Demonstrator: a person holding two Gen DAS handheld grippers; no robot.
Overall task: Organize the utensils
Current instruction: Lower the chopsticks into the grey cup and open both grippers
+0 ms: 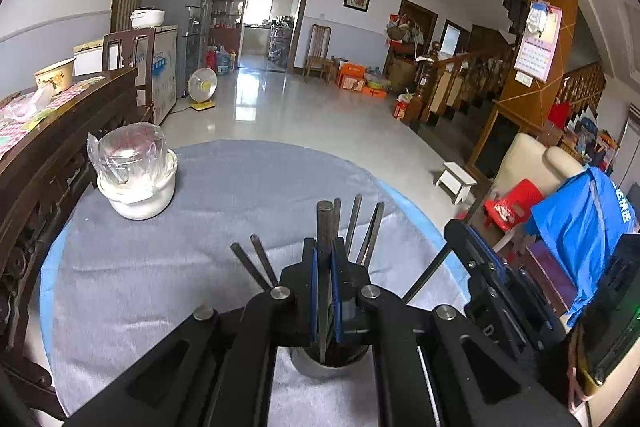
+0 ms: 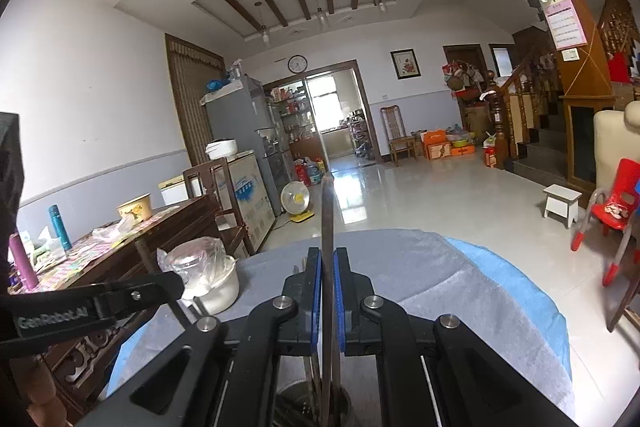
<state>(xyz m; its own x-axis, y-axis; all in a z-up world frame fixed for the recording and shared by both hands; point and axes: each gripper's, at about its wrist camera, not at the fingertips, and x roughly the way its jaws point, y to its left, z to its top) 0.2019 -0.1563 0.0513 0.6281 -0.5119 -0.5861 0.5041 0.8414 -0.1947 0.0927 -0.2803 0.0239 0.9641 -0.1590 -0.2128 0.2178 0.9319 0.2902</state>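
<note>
Hiding holder (image 1: 328, 367) behind grippers; contents unclear.

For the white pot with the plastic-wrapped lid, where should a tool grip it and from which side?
Probably at the rim of the white pot, coming from above. Its body is round, wide and smooth, likely too broad to span. The crinkled plastic bag over the glass lid looks slippery, so the bare rim on the side facing the metal utensil holder seems safest.

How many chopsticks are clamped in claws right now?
2: a dark chopstick in the left claw, a thin chopstick in the right claw, both at the metal holder.
</note>
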